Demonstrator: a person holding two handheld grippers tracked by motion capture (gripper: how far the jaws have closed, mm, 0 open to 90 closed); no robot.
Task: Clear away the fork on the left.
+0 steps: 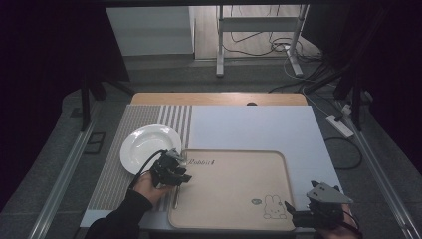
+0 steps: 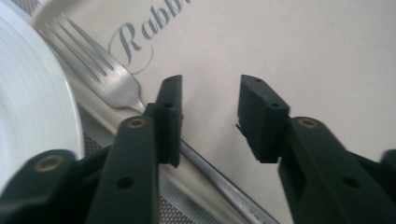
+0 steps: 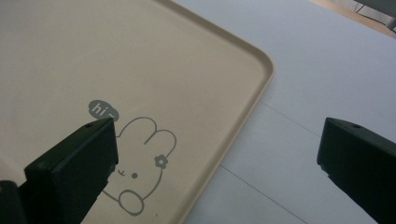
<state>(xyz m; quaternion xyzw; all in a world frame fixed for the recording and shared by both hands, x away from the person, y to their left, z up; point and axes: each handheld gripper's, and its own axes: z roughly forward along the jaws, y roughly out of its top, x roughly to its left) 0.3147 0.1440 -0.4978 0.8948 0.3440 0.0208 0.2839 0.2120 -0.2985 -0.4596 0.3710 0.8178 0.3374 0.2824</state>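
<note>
A silver fork (image 2: 109,77) lies along the left rim of the beige tray (image 2: 289,51), tines pointing away beside the "Rabbit" lettering. My left gripper (image 2: 210,100) hovers open just above it; the handle runs under the left jaw and nothing sits between the jaws. In the high view the left gripper (image 1: 172,171) is at the tray's (image 1: 229,179) left edge, with the fork handle (image 1: 175,197) showing below it. A white plate (image 1: 148,146) rests just left of the tray. My right gripper (image 1: 298,211) stands wide open and empty at the tray's near right corner, over the rabbit drawing (image 3: 144,163).
The plate sits on a grey striped placemat (image 1: 114,174); a pale mat (image 1: 259,129) covers the rest of the table. The wooden table edge (image 1: 219,98) runs along the far side. Beyond it are a metal stand (image 1: 259,30), cables and a power strip (image 1: 340,125) on the floor.
</note>
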